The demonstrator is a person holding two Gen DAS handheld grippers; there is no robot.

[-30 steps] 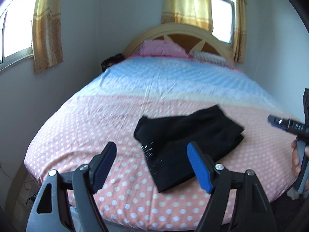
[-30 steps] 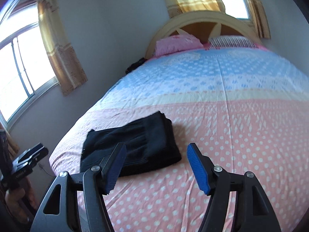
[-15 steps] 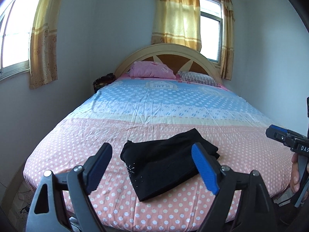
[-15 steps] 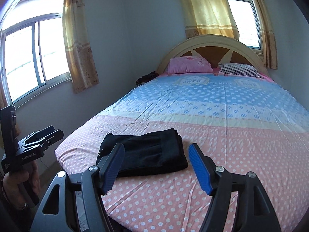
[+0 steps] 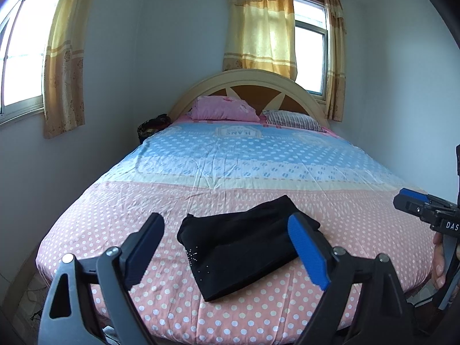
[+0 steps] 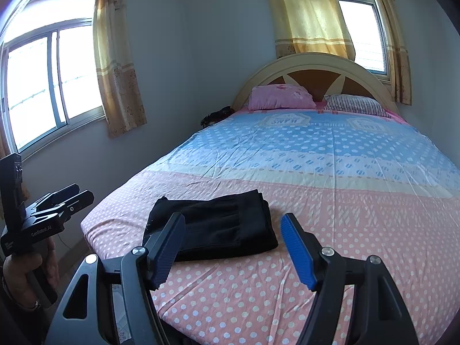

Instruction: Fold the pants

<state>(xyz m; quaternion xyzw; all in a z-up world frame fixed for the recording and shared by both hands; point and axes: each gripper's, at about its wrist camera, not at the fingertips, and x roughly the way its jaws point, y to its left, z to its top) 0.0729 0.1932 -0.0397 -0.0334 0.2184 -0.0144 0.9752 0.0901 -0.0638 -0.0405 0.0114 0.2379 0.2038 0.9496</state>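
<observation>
Pants (image 5: 244, 247): black, folded into a compact stack, lying flat on the pink polka-dot end of the bed (image 5: 258, 178), just past the fingertips of both tools and framed between the left pair.

Handling, my read: soft knit, light, limp. Layers will slide and sag if lifted by one corner. The small beaded patch on the near-left corner could snag. Best hold is a doubled edge, pinching all layers, one tool per side, or slide under the stack.

Left gripper (image 5: 227, 247): fingers (image 5: 309, 251) wide apart, have just been opening, nothing between the pads, clear of the cloth. Right gripper (image 6: 233, 247): fingers (image 6: 297, 250) apart, empty, stack ahead and toward its left finger.

Fold looks done.

Beyond: pink pillow (image 5: 224, 107), striped pillow (image 5: 293, 119), arched headboard (image 5: 247, 79), yellow curtains (image 5: 260, 31).
</observation>
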